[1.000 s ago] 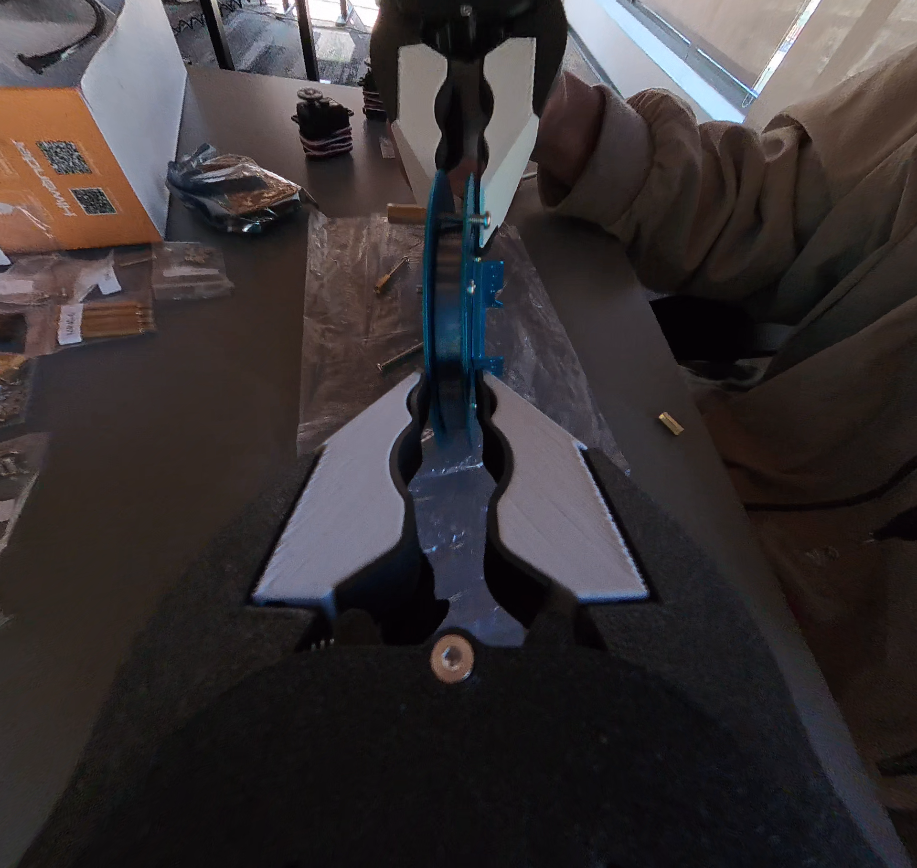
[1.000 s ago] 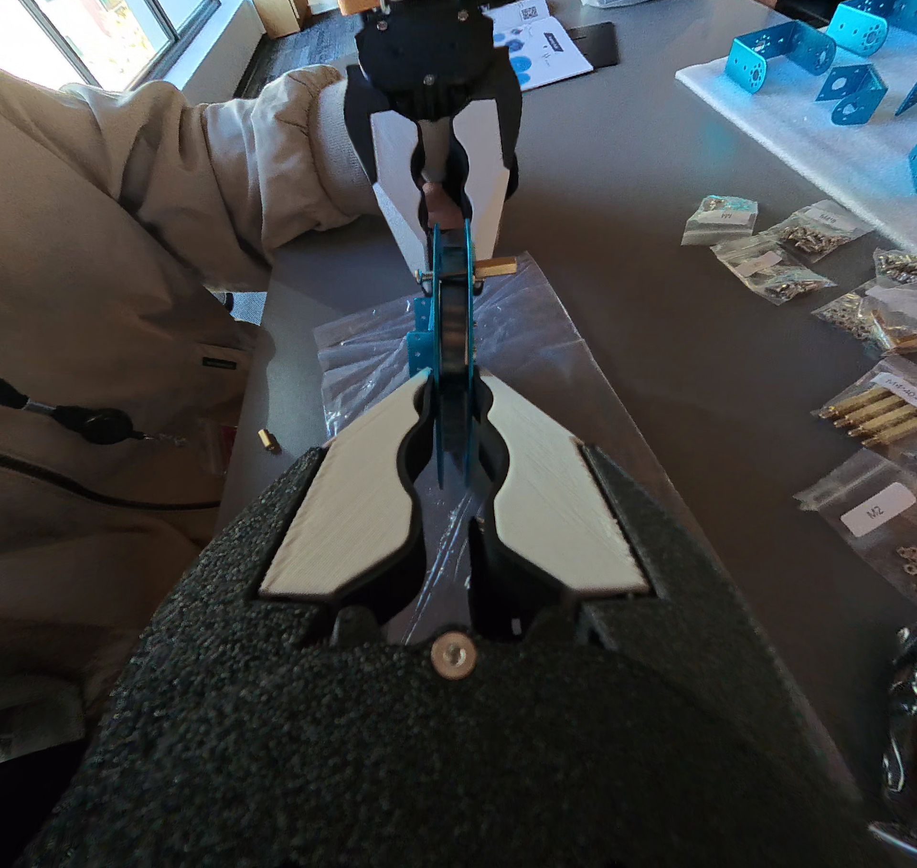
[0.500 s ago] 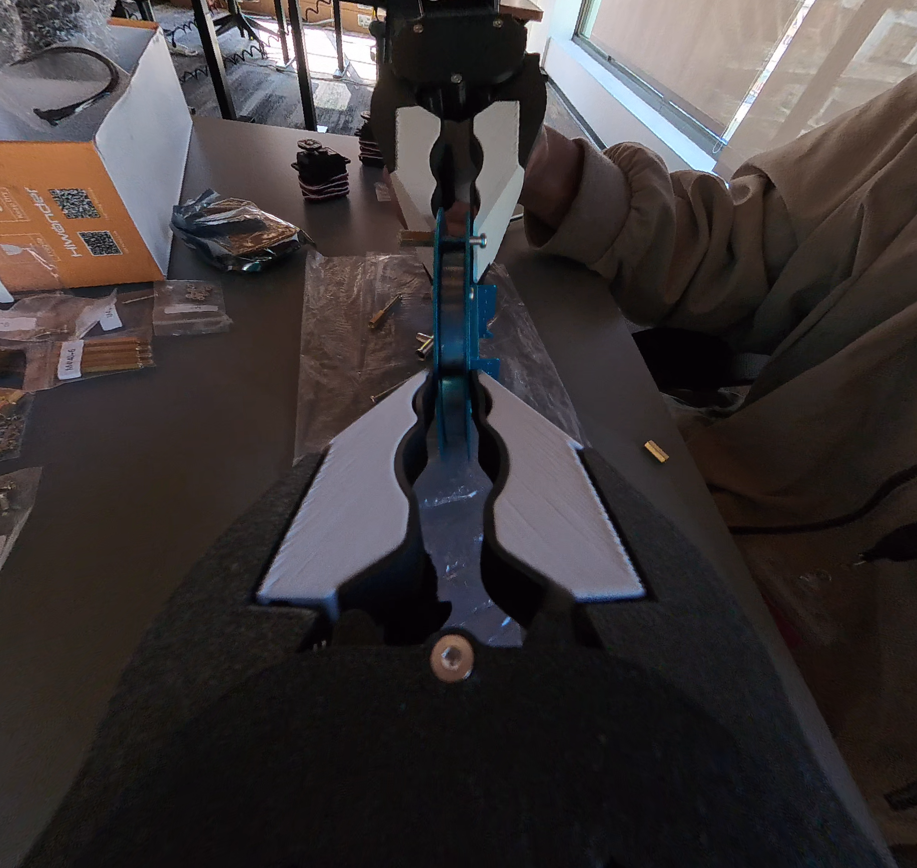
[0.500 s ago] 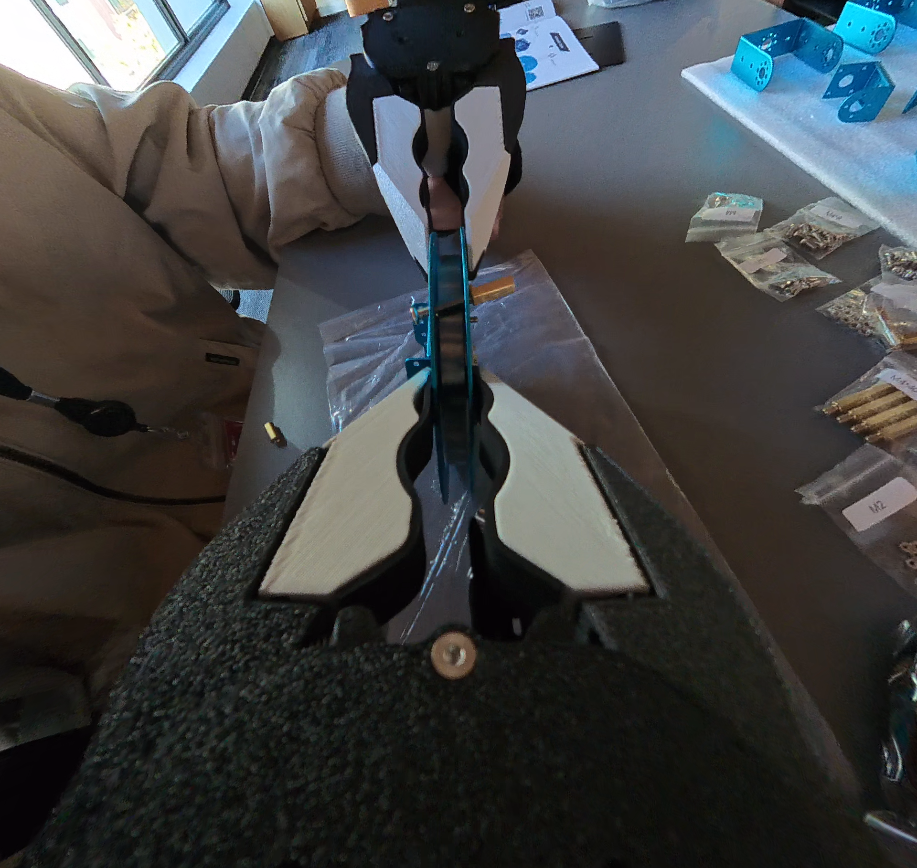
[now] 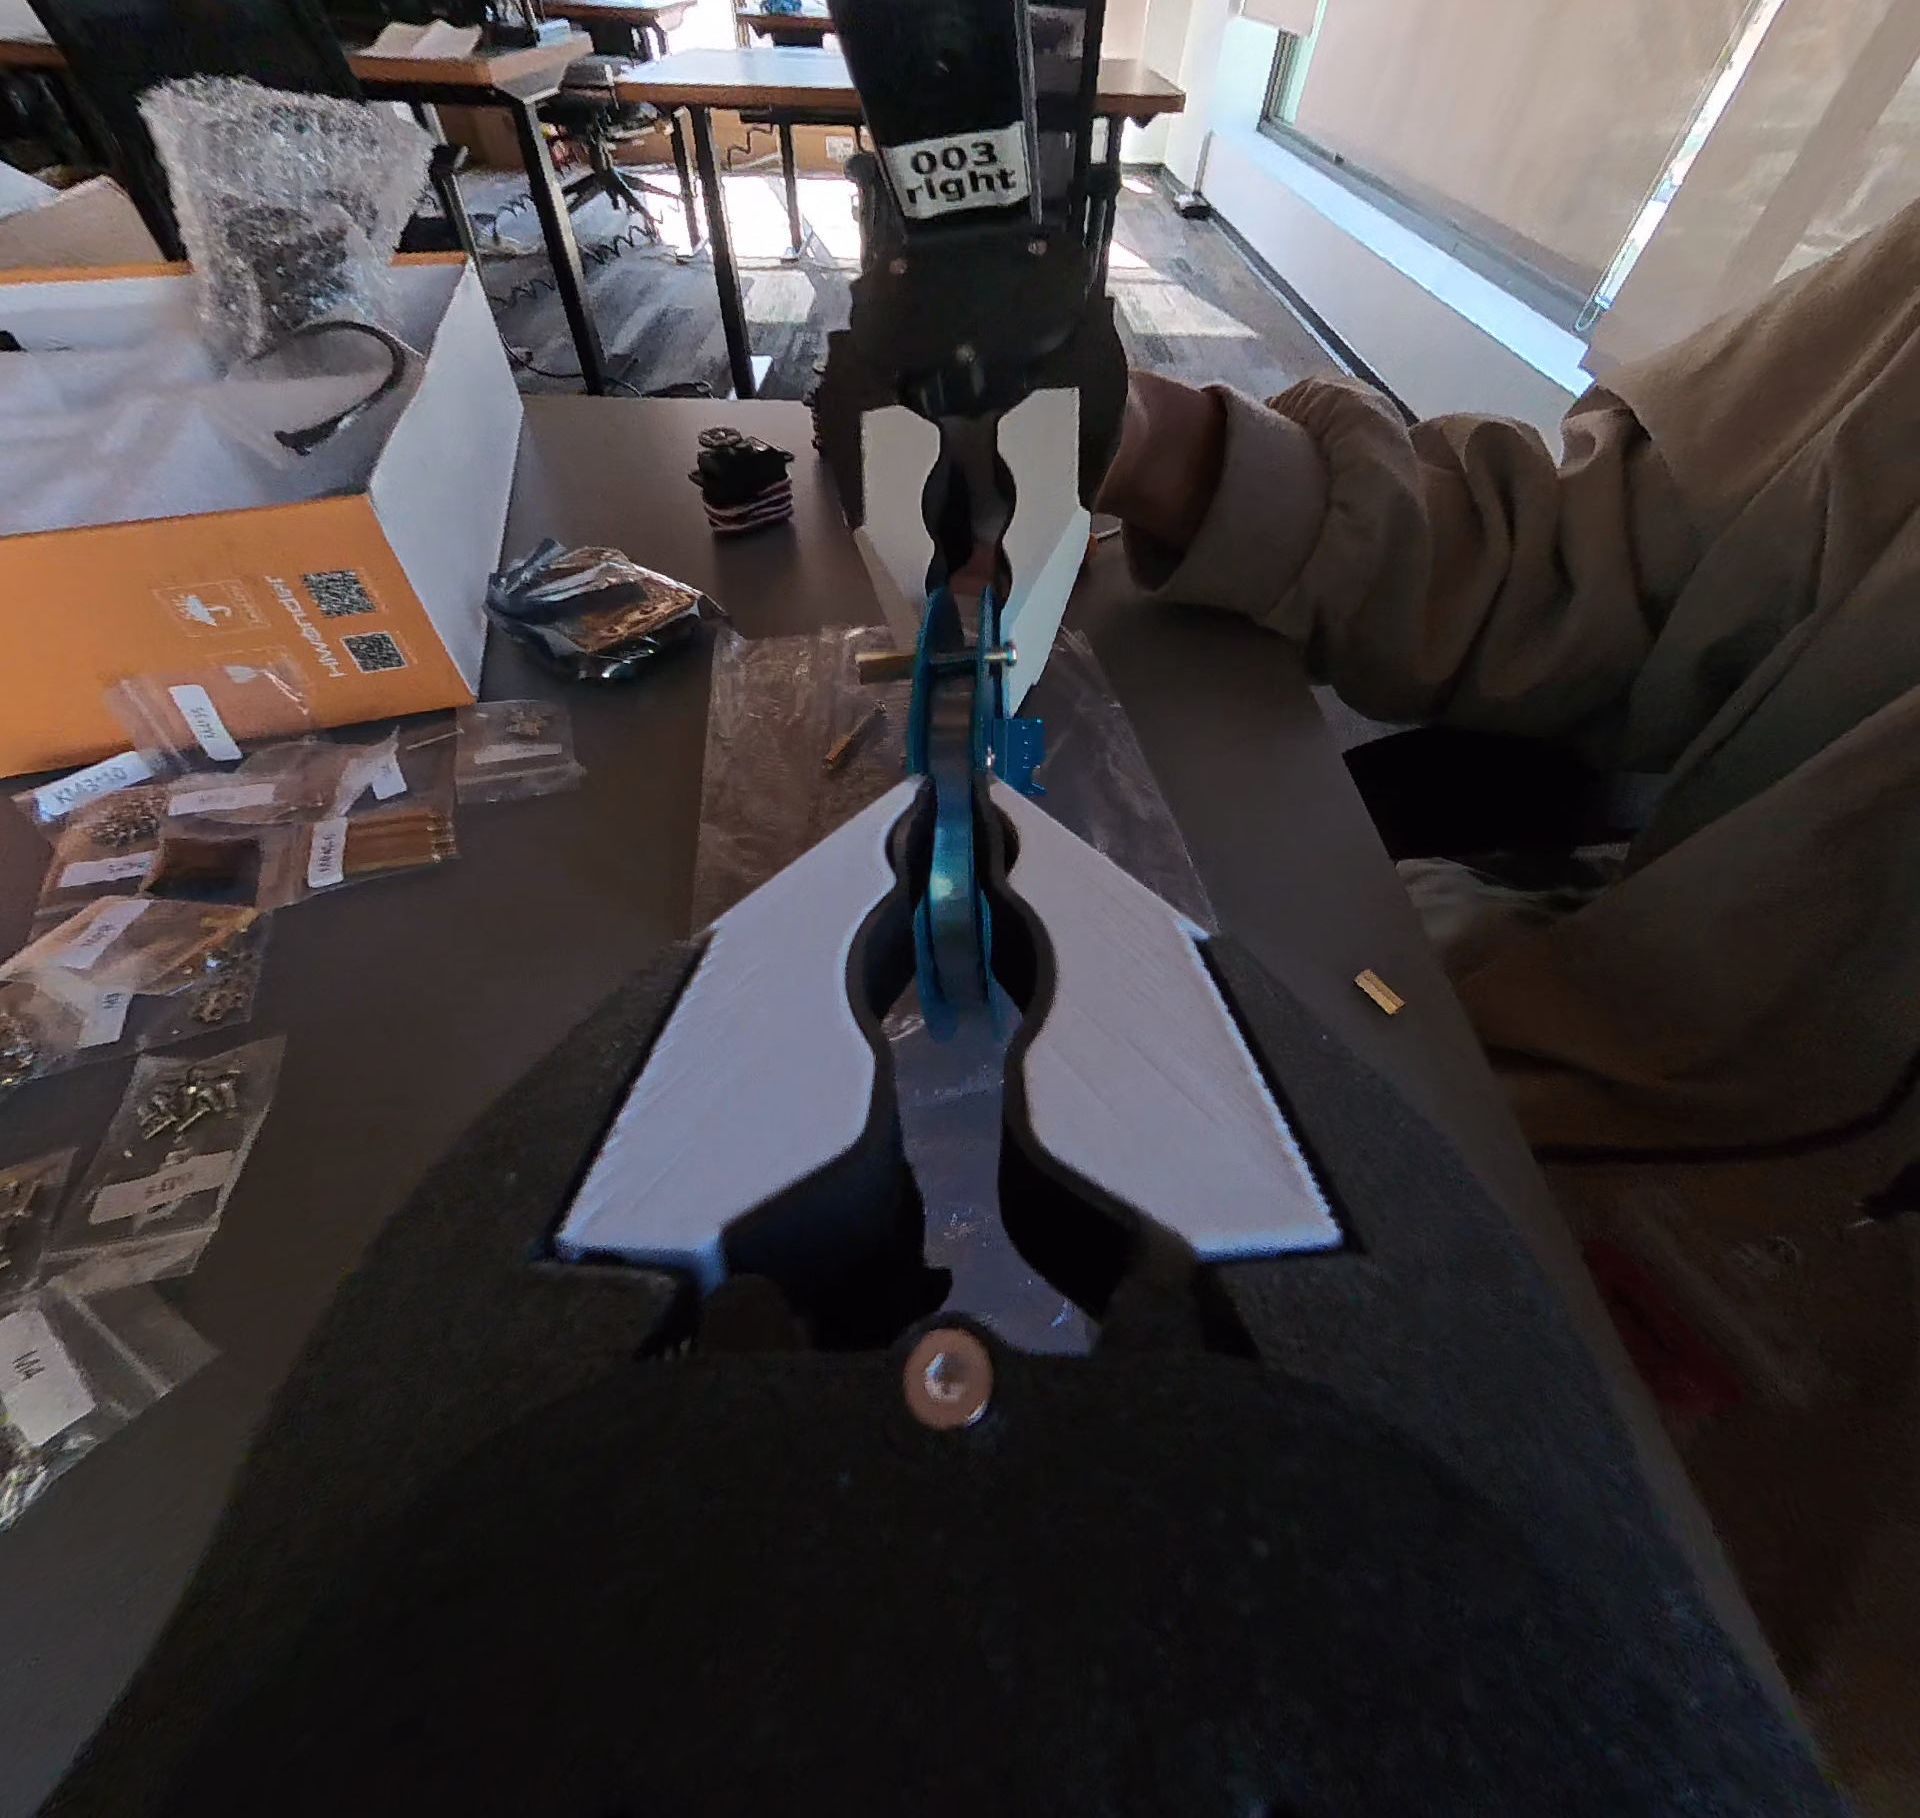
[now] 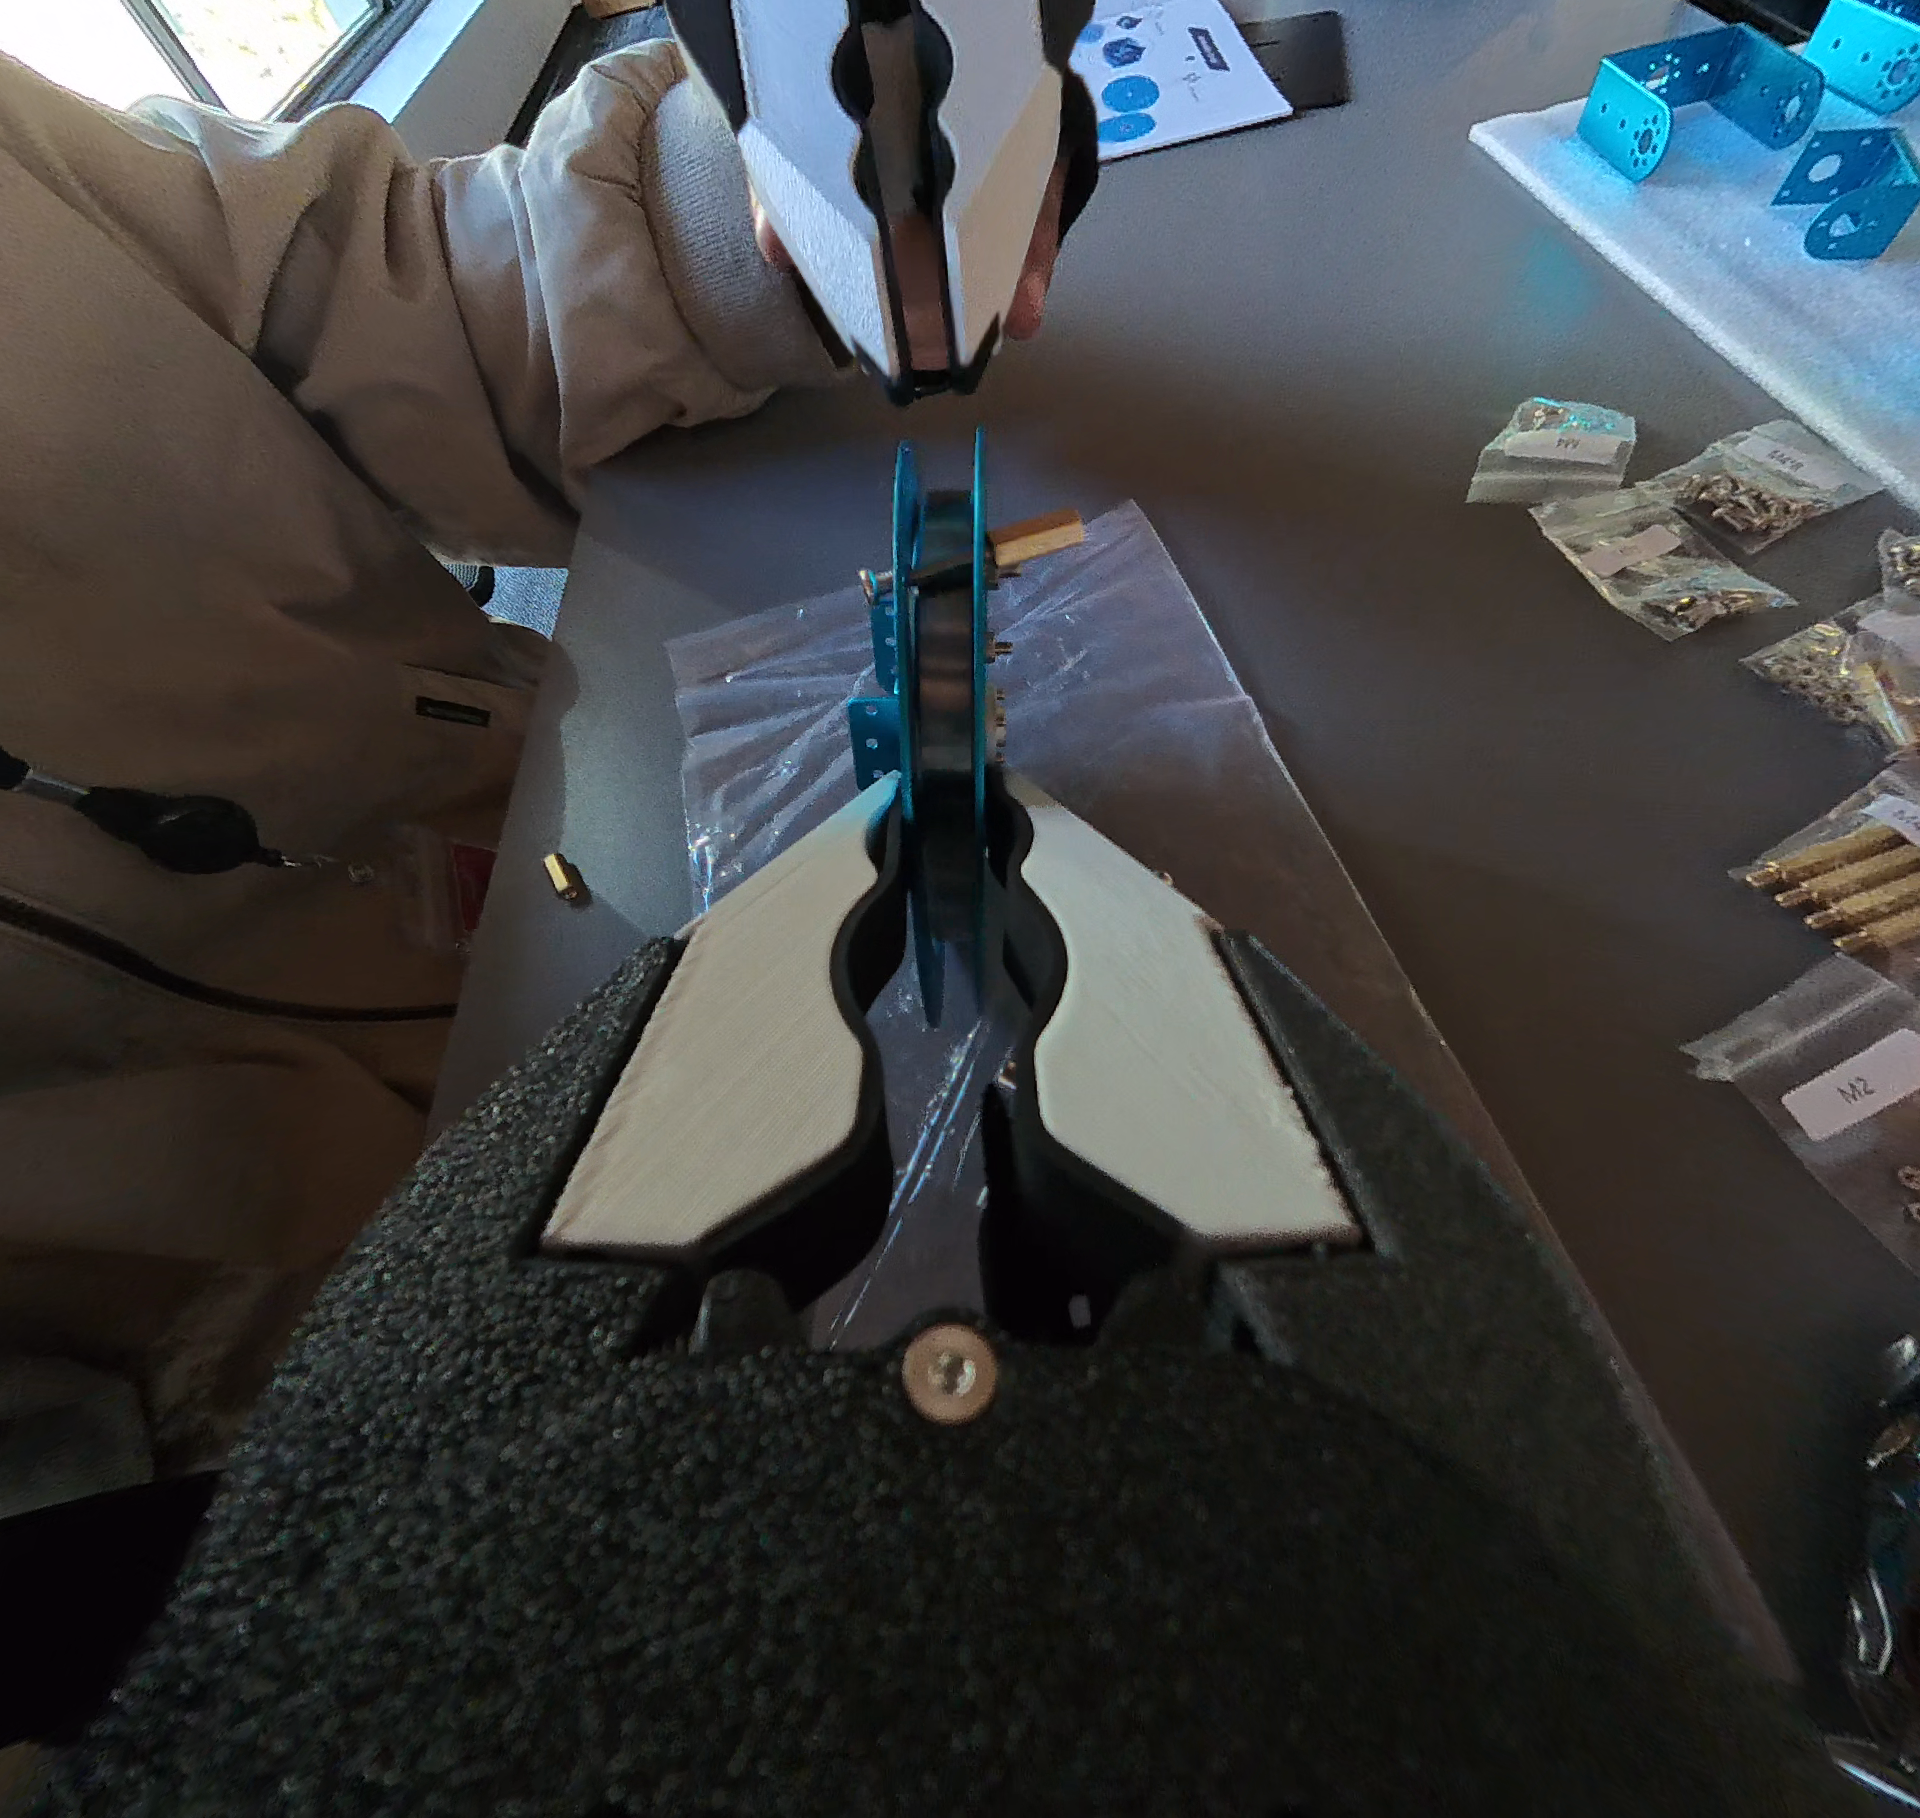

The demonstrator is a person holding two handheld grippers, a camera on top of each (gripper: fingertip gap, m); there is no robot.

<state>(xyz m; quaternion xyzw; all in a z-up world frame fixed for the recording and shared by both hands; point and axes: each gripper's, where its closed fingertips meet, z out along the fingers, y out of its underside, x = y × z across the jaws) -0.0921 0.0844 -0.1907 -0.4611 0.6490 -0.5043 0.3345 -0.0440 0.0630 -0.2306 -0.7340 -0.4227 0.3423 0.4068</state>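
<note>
Over the plastic bag (image 6: pixel 1101 719) we pinch the blue wheel (image 6: pixel 943 646) upright in the right gripper (image 6: pixel 940 802), while the left gripper (image 6: pixel 930 381) sits barely parted and empty off its far rim.

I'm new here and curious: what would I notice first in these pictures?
A blue metal wheel stands on edge over a clear plastic bag, pinched by the right gripper. The left gripper hangs just beyond it, apart. Blue brackets sit far right on white foam.
</note>
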